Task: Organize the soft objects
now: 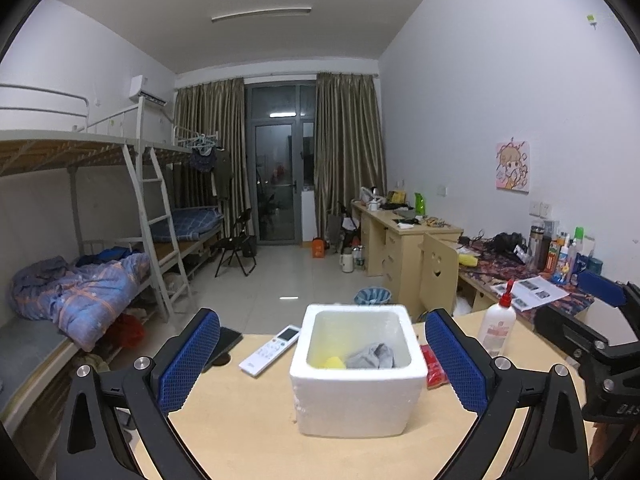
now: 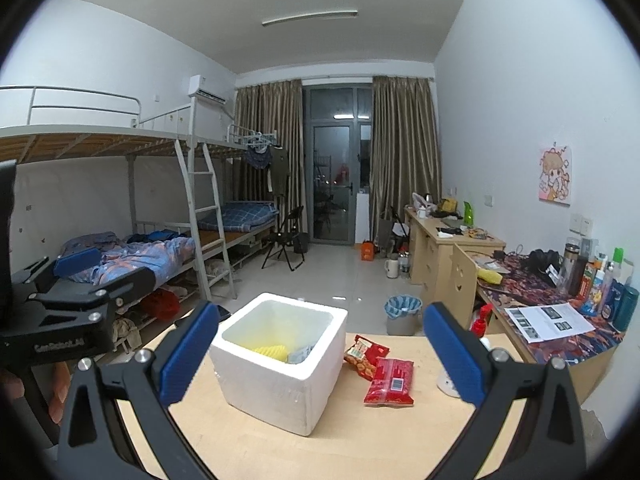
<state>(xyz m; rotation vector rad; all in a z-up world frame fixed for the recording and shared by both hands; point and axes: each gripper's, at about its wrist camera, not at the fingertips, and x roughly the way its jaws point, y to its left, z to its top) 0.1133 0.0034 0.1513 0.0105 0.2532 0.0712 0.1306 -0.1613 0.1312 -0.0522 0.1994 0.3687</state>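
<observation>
where foam box (image 1: 358, 392) sits | holds yellow sponge (image 1: 335, 362) | grey cloth (image 1: 373, 356)

Both wrist views near, sharing foam box (image 1: 356, 384)

dim, cool cast | ceiling tube (image 1: 262, 14) unlit | fisheye-bent edges

Dormitory room, metal bunk beds (image 1: 80, 184), desks (image 1: 404, 236), balcony door (image 1: 276, 176)
</observation>
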